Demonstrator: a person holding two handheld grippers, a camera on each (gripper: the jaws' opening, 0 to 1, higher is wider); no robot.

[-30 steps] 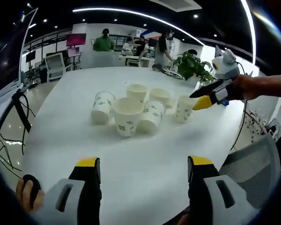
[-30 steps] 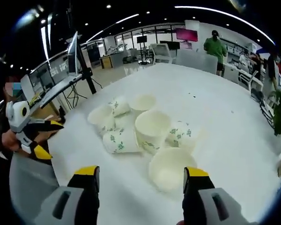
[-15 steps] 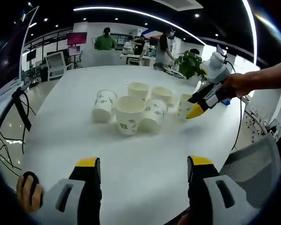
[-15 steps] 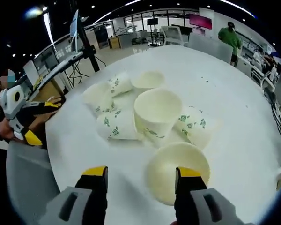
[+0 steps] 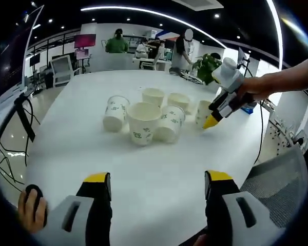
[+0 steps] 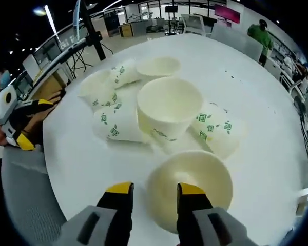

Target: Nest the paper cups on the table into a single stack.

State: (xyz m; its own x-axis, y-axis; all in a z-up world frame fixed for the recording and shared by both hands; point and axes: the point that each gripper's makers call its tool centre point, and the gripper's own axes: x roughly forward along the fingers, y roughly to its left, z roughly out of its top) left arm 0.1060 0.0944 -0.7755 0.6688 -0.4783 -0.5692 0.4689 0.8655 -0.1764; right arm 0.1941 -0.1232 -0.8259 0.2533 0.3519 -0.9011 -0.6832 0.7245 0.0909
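- My right hand-held gripper (image 6: 153, 192) closes in on the nearest upright white paper cup (image 6: 191, 184) on the round white counter (image 6: 256, 102); its yellow-tipped jaws stand a narrow gap apart, straddling the cup's near rim, one jaw outside the wall and one over the mouth. I cannot tell whether they grip it yet.
- My left hand-held gripper (image 5: 156, 179) hangs wide open and empty over the counter's near edge, well apart from the cluster of green-printed paper cups (image 5: 143, 115) in the middle of the counter.
- In the left gripper view, the right hand-held gripper reaches in at the cluster's right end.
- Progress, as I judge it: barely begun. Six cups are loose, some upright, some lying on their sides and touching one another; no cup sits inside another that I can see. All the nesting is left to do.
- The cups carry small green square marks and leaf-like prints; no writing is legible. A pink screen (image 5: 83, 41) beyond the counter's far edge is unreadable too.
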